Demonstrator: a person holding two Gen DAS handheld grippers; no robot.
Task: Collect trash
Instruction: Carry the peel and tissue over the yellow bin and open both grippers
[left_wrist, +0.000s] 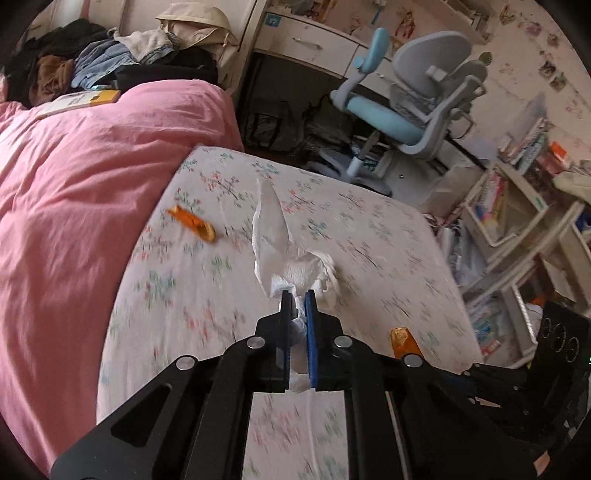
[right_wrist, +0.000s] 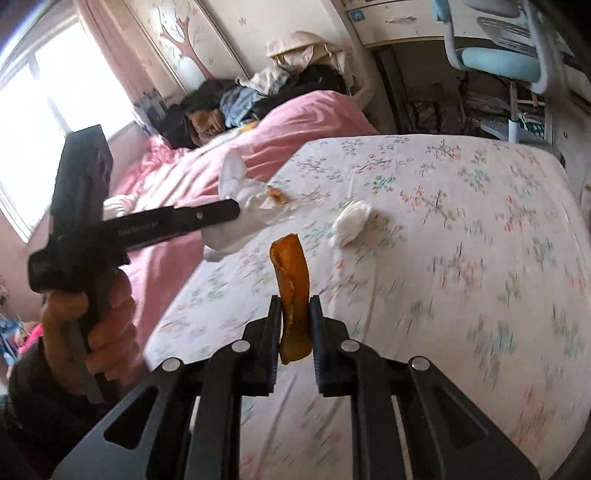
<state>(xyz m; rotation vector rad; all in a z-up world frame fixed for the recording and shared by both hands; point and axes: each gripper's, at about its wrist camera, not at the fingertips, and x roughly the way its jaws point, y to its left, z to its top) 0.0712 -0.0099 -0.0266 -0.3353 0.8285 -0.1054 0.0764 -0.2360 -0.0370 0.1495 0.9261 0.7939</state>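
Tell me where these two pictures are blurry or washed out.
Left wrist view: floral sheet smeared by motion, tissue and chair fairly sharp. Right wrist view: window blown out white, sheet edges streaked, orange peel crisp; both bend at the fisheye rim.

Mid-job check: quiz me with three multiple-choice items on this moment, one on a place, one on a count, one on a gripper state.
1. Where does the crumpled tissue wad lie?
A. pink duvet
B. floral sheet
C. chair

2. How many orange peel pieces lie loose on the sheet?
A. one
B. three
C. none

3. The left gripper is:
A. open, empty
B. shut on peel
C. shut on tissue

B: the wad rests on the floral sheet.
A: one loose peel; the other peel is in the right gripper.
C: the left gripper pinches the white tissue.
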